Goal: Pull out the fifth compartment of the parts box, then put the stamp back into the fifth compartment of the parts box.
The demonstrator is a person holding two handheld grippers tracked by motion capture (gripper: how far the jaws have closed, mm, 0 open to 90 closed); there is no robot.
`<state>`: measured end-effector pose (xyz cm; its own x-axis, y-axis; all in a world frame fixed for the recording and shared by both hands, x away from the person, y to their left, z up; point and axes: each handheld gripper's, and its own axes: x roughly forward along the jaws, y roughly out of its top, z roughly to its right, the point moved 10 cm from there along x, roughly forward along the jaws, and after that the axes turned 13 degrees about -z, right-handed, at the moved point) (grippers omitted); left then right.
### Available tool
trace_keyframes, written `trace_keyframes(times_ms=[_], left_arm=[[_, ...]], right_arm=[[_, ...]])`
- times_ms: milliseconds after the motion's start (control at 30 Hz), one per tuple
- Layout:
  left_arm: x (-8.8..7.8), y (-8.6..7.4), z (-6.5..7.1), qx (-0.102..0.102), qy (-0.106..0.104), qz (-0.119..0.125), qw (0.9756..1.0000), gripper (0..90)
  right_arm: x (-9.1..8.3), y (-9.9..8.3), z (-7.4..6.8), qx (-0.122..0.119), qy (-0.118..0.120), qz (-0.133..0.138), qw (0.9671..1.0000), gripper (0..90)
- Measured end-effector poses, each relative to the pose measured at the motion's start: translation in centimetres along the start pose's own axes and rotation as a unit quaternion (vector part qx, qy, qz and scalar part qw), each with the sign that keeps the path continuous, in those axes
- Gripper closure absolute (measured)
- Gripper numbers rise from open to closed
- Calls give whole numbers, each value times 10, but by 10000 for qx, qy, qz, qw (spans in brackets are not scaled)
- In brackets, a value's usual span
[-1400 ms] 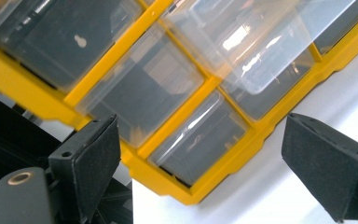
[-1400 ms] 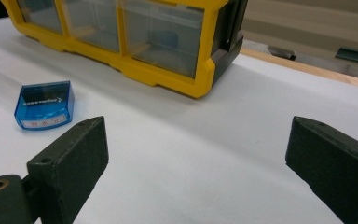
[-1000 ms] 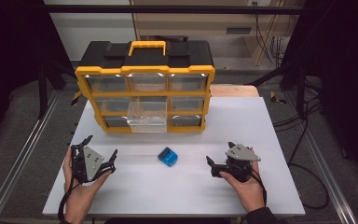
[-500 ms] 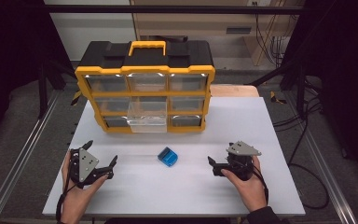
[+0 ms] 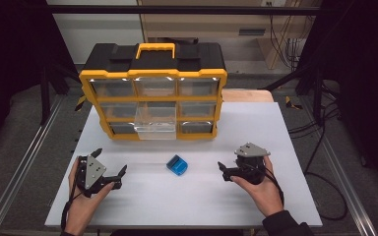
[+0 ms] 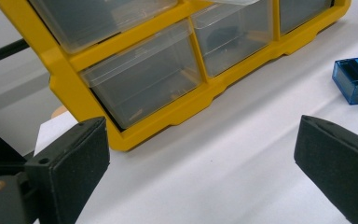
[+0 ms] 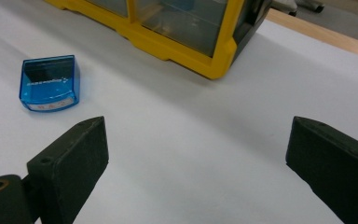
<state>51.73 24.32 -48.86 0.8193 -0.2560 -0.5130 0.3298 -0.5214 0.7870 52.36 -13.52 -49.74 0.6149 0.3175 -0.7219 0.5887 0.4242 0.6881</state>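
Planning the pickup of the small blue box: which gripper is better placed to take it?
Probably the right gripper: its open jaws point toward the blue box across bare table. The left gripper, also open, angles more toward the yellow organizer.

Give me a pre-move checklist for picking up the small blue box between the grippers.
1. Left gripper open: ok, its jaws have just been opening, stand wide, nothing between them.
2. Right gripper open: ok, jaws wide apart in the right gripper view, nothing between them.
3. Blue box free to grasp: ok, it lies alone on the white table, apart from both grippers.
4. Path to the box: ok, bare tabletop on either side of it.
5. Organizer drawer ready to receive: ok, the clear middle drawer of the bottom row is pulled out.
6. What the blue box contains: cannot tell.
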Motion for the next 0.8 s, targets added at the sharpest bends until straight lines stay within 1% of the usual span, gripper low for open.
trace_keyframes(times_ms=[67,100,133,167,267,300,333,367,400,433,467,500,533,567,633,700,733,767,800], left_arm=[[0,0,0,-39,-31,9,10000,29],[0,0,1,-42,-49,5,10000,29],[0,0,2,-41,-80,17,10000,29],[0,1,3,-31,-85,28,10000,29],[0,0,2,-42,-105,29,9999,29],[0,0,2,-55,-115,32,9999,29],[1,0,2,-80,-126,37,9999,29],[1,0,2,-100,-146,45,9998,29],[1,0,1,-123,-155,57,9998,29],[1,0,0,-149,-151,75,9997,29],[1,0,-1,-174,-158,99,9997,29],[1,0,-2,-182,-170,111,9996,29],[1,1,-3,-249,-202,146,9994,29],[1,1,-3,-356,-251,191,9989,29],[1,1,-4,-456,-321,236,9982,29],[2,1,-5,-455,-313,227,9982,29],[2,1,-5,-449,-320,231,9982,29],[2,2,-5,-445,-322,254,9982,29],[2,2,-5,-445,-322,254,9982,29]], right_arm=[[2,3,-4,7,84,-115,9999,64],[4,6,-8,-64,105,-201,9997,65],[4,6,-8,-64,105,-201,9997,65],[5,10,-12,-114,133,-233,9996,66],[7,13,-15,-100,137,-294,9994,69],[9,14,-17,-133,136,-312,9993,71],[13,15,-22,-154,194,-389,9989,71],[13,15,-22,-154,194,-389,9989,71],[15,16,-25,-171,219,-421,9987,71],[17,16,-29,-206,272,-471,9983,71],[21,18,-35,-292,314,-536,9976,70],[21,18,-35,-292,314,-536,9976,70],[26,19,-41,-330,390,-633,9967,69],[26,19,-41,-330,390,-633,9967,69],[31,20,-47,-351,465,-730,9956,68],[37,20,-51,-401,470,-822,9947,69],[39,20,-54,-417,497,-858,9942,71],[43,21,-59,-451,573,-933,9930,71],[43,21,-59,-451,573,-933,9930,71]])
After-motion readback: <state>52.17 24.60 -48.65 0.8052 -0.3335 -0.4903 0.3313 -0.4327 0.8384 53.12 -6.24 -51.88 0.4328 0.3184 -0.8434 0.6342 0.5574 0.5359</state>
